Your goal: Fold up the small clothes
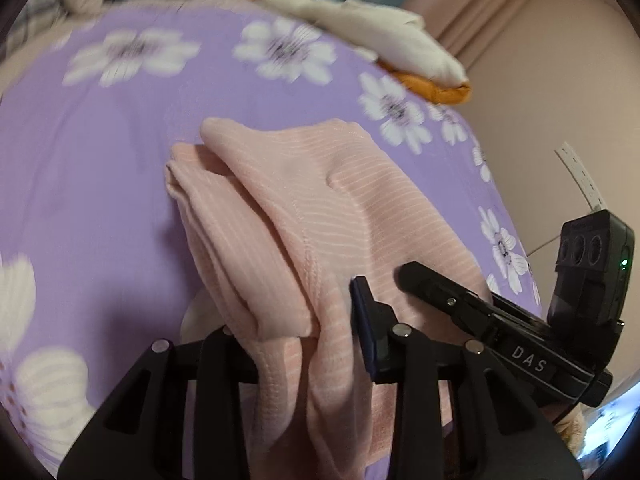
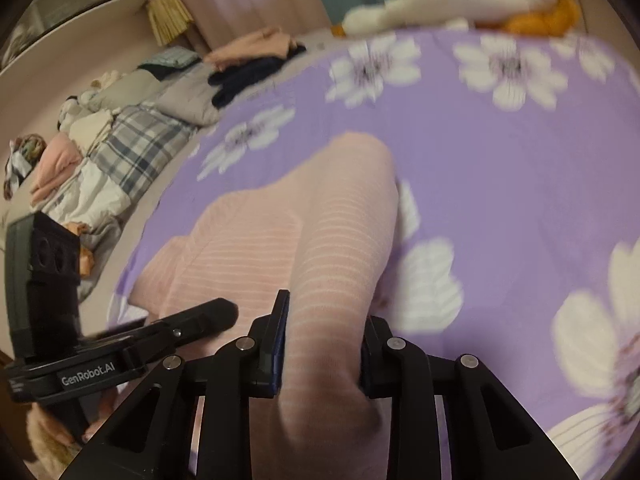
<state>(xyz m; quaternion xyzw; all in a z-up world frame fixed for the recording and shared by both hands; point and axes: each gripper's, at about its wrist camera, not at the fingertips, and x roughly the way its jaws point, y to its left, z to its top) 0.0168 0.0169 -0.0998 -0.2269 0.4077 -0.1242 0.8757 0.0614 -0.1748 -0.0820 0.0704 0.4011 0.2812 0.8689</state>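
A pink ribbed garment with thin white stripes [image 1: 280, 208] lies bunched in folds on the purple flowered bedsheet [image 1: 100, 152]. My left gripper [image 1: 296, 332] is shut on a thick fold of its near edge; the left finger is hidden under the cloth. In the right wrist view the same pink garment [image 2: 320, 232] runs up from my right gripper [image 2: 324, 344], which is shut on another bunched part of it. The right gripper [image 1: 440, 292] shows in the left wrist view close beside the left one.
A white and orange plush toy [image 1: 360, 28] lies at the far edge of the bed. Folded pink and dark clothes [image 2: 256, 56] and a plaid quilt [image 2: 136, 144] lie at the far left. A pink curtain [image 1: 500, 8] hangs behind.
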